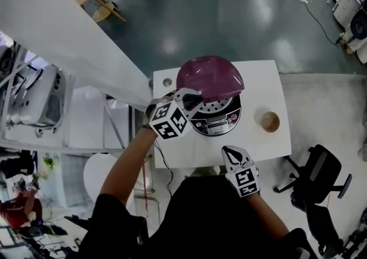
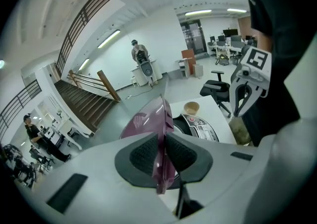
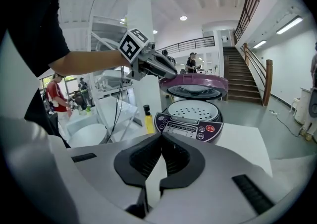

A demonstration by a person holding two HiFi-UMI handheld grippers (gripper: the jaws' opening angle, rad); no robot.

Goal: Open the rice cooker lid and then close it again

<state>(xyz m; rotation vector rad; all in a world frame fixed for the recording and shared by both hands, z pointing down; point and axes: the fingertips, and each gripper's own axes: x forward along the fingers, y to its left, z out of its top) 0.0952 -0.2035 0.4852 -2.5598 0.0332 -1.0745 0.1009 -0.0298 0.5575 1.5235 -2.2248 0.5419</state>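
One bowl beside rice cooker — left hand-held gripper clamps lid, right hand-held gripper closed, empty.

Right gripper jaws together, rice cooker ahead, left gripper holding its raised purple lid

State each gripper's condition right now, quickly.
Left gripper: shut on the rice cooker lid, at its edge.
Right gripper: shut, holding nothing.
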